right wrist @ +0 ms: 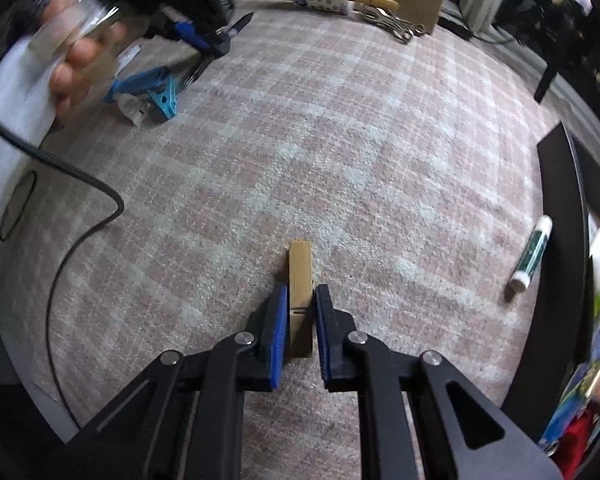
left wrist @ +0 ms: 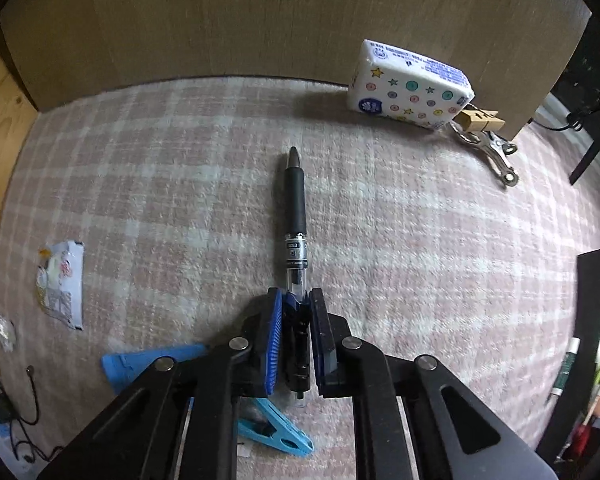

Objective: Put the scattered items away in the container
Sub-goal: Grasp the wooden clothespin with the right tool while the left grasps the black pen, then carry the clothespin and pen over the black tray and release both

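Observation:
My left gripper (left wrist: 296, 300) is shut on the clear rear end of a black pen (left wrist: 295, 208) that points away over the pink checked carpet. My right gripper (right wrist: 301, 294) is shut on a wooden clothespin (right wrist: 300, 280) that lies flat on the carpet. A black container (right wrist: 560, 216) stands at the right edge; it also shows in the left wrist view (left wrist: 592, 320). The left gripper with the pen (right wrist: 236, 28) appears at the upper left of the right wrist view.
A tissue pack (left wrist: 412, 88), a second wooden clothespin (left wrist: 482, 119) and metal pliers (left wrist: 488, 148) lie by the cardboard box (left wrist: 300, 20). A blue clip (left wrist: 276, 434), a wrapper (left wrist: 62, 280), a glue stick (right wrist: 532, 254) and a black cable (right wrist: 80, 216) lie around.

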